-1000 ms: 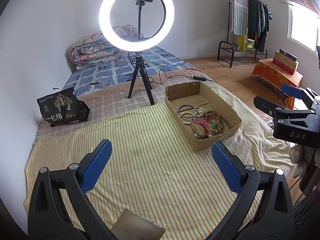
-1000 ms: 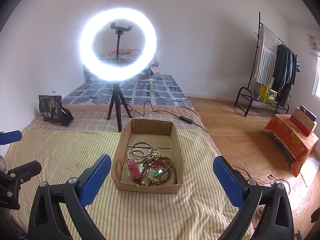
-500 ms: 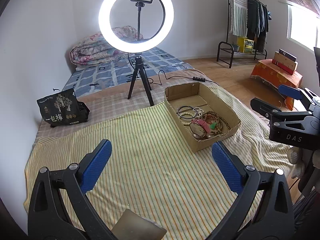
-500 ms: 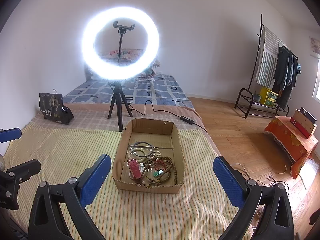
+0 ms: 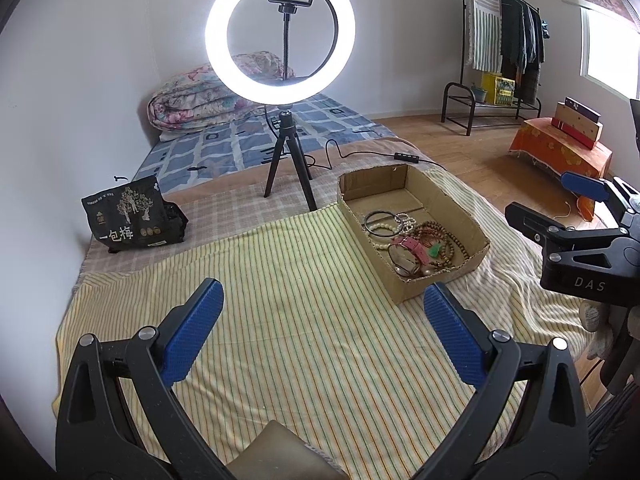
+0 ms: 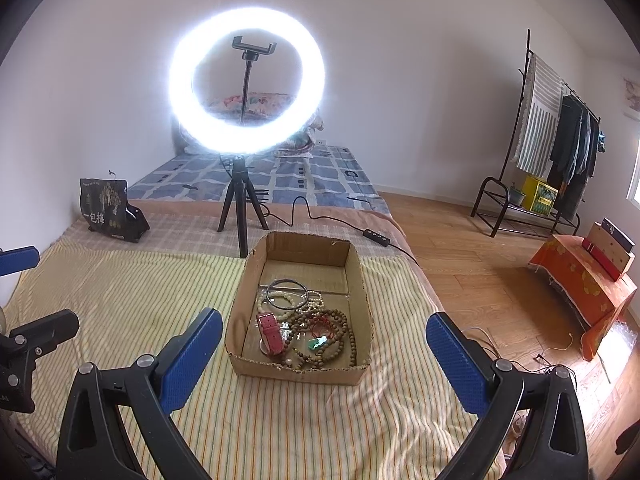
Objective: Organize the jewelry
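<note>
A shallow cardboard box lies on the yellow striped cloth. Inside it is a tangle of jewelry: a dark bangle, pale bead bracelets, brown wooden bead strings, a pink watch strap and a green pendant. My left gripper hovers open over the cloth, left of the box. My right gripper is open too, held above the box's near end; it also shows from the side at the right edge of the left wrist view.
A lit ring light on a black tripod stands just behind the box, its cable trailing right. A black printed bag sits at far left. Wooden floor, a clothes rack and an orange-draped stand lie to the right.
Both grippers have drifted slightly; the right one has come a little closer to the box. Both stay open and nothing in the box has moved.
</note>
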### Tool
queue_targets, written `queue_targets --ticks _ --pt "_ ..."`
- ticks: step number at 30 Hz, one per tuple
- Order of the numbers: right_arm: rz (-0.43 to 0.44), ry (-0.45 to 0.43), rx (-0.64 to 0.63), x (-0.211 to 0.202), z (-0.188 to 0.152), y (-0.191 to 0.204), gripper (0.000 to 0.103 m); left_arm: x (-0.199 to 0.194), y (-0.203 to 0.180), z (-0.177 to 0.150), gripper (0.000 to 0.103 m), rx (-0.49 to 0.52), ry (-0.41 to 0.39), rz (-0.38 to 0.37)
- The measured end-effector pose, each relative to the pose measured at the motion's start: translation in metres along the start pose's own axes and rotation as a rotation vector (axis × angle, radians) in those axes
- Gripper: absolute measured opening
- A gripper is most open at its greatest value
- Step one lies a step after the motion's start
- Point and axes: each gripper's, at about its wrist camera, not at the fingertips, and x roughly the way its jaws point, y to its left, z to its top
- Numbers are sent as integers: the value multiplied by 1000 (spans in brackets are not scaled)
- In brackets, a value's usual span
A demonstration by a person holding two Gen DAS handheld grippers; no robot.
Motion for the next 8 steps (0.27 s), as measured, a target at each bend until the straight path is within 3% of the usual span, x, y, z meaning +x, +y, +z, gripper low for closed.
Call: queue_targets --ticks 8 --pt "-1 10 0 4 -1 -2 103 -3 3 -1 102 -7 -26 32"
